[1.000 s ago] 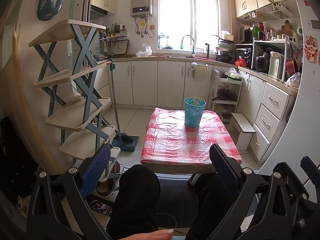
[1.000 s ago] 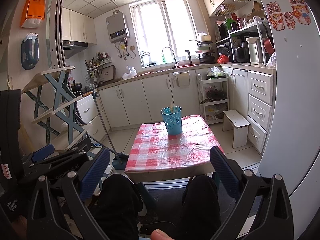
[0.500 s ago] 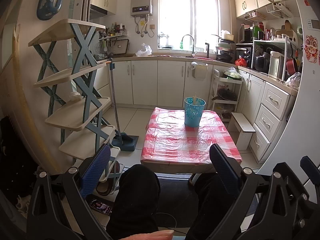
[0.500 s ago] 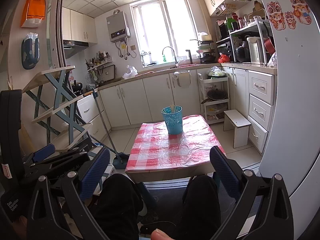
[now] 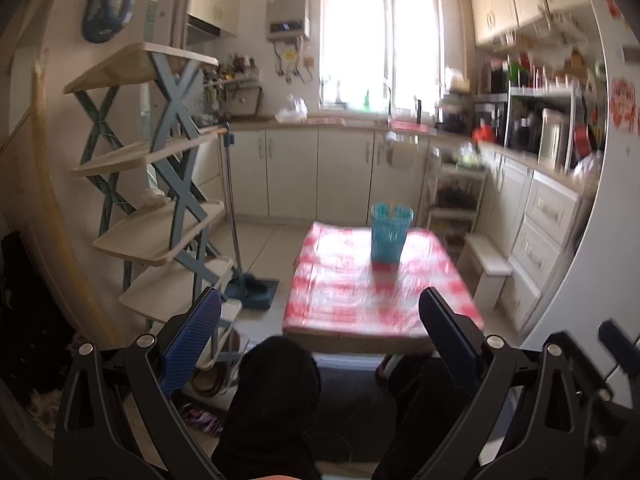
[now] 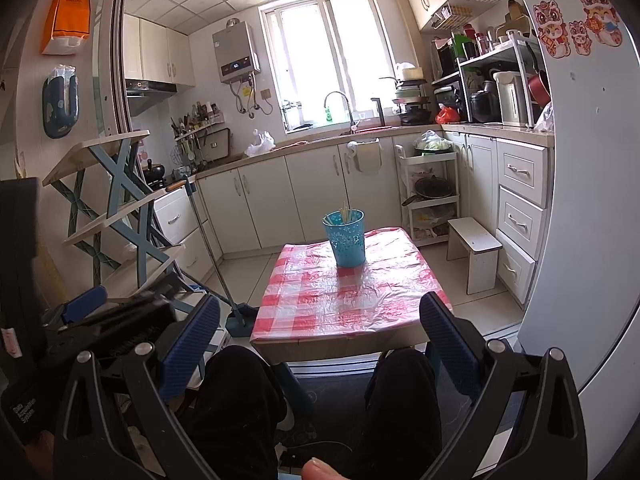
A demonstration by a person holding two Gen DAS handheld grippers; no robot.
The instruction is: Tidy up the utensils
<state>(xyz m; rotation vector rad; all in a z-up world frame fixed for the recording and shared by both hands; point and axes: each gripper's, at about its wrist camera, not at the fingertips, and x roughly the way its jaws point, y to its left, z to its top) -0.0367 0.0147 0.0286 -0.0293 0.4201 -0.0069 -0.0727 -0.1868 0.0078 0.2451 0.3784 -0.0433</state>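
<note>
Blue utensil cup (image 6: 345, 237), upright at the far middle of the checkered tabletop (image 6: 340, 300), lies well ahead of both the left gripper (image 5: 320, 326) and right gripper (image 6: 320, 326), fingers wide and empty, neither clearly nearer.

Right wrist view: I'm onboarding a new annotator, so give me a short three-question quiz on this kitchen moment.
1. True or false: the blue perforated plastic utensil cup stands on the low table with the red-and-white checked plastic cover.
2. Multiple choice: the right tool is A) shut on a spoon, B) open and holding nothing, C) out of view.
3. Fill in: the small white step stool stands on the floor to the ____ of the table in the right wrist view.

Key: 1 true; 2 B; 3 right.
</note>
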